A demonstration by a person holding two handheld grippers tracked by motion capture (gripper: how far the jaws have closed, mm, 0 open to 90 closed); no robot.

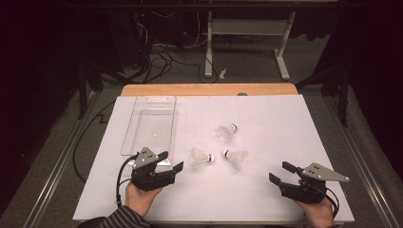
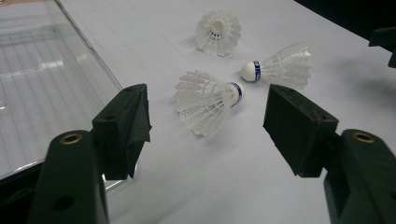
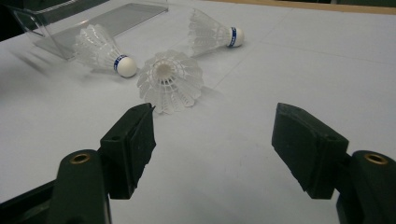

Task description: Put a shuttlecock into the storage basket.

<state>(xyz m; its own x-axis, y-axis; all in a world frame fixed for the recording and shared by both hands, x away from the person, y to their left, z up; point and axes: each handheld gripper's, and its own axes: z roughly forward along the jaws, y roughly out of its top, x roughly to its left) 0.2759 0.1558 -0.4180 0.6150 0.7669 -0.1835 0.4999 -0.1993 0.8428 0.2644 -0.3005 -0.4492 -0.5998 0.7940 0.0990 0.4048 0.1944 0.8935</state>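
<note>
Three white shuttlecocks with blue-banded corks lie on the white table sheet [image 1: 266, 118]. The left shuttlecock [image 1: 201, 158] [image 2: 208, 100] [image 3: 100, 49] lies just ahead of my left gripper [image 1: 172, 160] [image 2: 208, 121], which is open and empty beside the tray's near corner. The right shuttlecock [image 1: 236, 158] [image 2: 280, 67] [image 3: 170, 80] points its feathers at my right gripper [image 1: 279, 171] [image 3: 212, 121], which is open, empty and a short way off near the front right. The far shuttlecock [image 1: 227, 132] [image 2: 218, 32] [image 3: 212, 31] lies behind both.
A clear plastic tray [image 1: 152, 124] [image 2: 46, 84] [image 3: 93, 18] lies empty at the left of the sheet. The wooden table edge [image 1: 209, 89] runs along the back. Beyond it are table legs and cables [image 1: 161, 57] on the floor.
</note>
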